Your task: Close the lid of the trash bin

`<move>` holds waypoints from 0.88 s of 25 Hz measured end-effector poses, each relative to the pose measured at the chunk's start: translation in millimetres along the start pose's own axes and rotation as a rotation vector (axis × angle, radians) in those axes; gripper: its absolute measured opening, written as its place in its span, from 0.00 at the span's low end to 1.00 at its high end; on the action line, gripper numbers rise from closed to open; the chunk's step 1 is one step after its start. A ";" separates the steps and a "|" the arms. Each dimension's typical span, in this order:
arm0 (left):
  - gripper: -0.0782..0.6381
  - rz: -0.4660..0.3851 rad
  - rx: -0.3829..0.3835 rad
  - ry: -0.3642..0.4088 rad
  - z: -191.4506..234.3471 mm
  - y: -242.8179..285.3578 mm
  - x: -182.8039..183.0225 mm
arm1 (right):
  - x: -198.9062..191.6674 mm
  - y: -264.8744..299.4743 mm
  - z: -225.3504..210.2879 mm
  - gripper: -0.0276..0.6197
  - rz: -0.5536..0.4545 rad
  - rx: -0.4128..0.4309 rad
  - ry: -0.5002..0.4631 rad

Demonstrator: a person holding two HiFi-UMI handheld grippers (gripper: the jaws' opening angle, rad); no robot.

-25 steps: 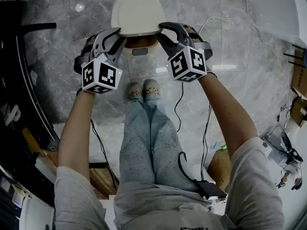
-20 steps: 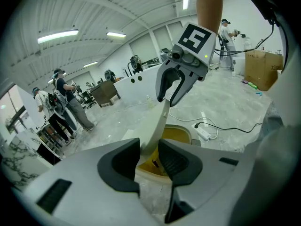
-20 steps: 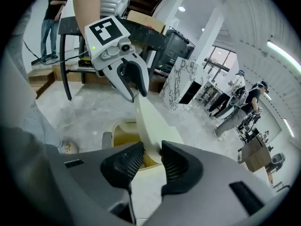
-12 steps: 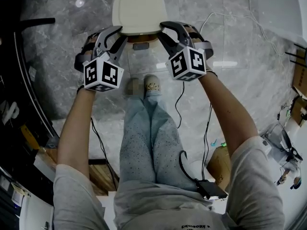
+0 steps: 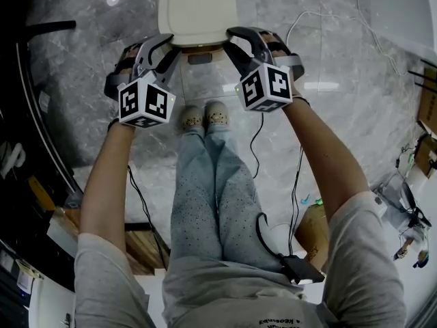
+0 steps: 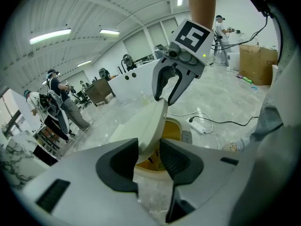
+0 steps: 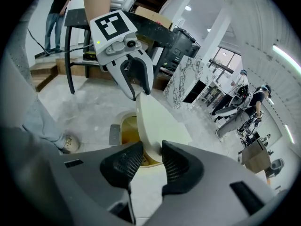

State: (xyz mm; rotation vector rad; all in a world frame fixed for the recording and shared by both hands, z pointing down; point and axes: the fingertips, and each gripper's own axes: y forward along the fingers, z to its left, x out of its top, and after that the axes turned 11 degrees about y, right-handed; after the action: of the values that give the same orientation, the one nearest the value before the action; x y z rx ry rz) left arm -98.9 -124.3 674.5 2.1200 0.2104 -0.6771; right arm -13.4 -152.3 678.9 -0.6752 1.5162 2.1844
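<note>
The left gripper is seen with its jaws spread wide, having just been opening, and the near left edge of the cream lid lies between them. The edge lies close against one pad, with a gap left at the other, so no clamping is shown. The right gripper is likewise spread, its jaws having just been opening, and the lid's right edge lies between its pads without a clear pinch. The trash bin is stood on the grey marble floor, just ahead of the person's slippers, between the two grippers. The lid is shown half raised and tilted over the bin's yellowish opening. Its free front edge is turned toward the person and lifted, and its far end is lowered toward the bin's back rim. Its long axis is run straight away from the person.
</note>
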 end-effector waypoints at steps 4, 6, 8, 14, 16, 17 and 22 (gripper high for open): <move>0.30 0.001 -0.002 -0.003 -7.6 3.5 -3.0 | -6.1 4.4 5.7 0.26 0.005 -0.009 -0.009; 0.30 -0.001 -0.001 -0.006 -10.3 5.2 -4.3 | -8.5 6.7 7.9 0.26 0.007 -0.013 -0.014; 0.30 0.001 0.003 -0.004 -12.6 6.4 -5.8 | -10.0 8.4 9.8 0.26 0.008 -0.018 -0.022; 0.30 0.002 0.010 0.005 -18.9 11.1 -11.2 | -15.1 14.4 14.9 0.26 0.015 -0.032 -0.029; 0.30 0.004 0.007 0.008 -21.1 12.7 -13.4 | -17.0 17.1 16.7 0.27 0.018 -0.035 -0.037; 0.30 0.004 0.005 0.009 -22.3 13.6 -14.3 | -18.2 18.4 17.6 0.27 0.020 -0.037 -0.045; 0.30 0.007 -0.007 0.004 -29.3 18.4 -19.3 | -23.5 25.2 22.8 0.27 0.030 -0.043 -0.056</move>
State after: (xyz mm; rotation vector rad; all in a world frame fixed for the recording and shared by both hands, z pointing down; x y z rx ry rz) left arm -96.6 -110.3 711.6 2.1150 0.2073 -0.6673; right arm -12.6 -140.4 718.4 -0.6030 1.4641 2.2455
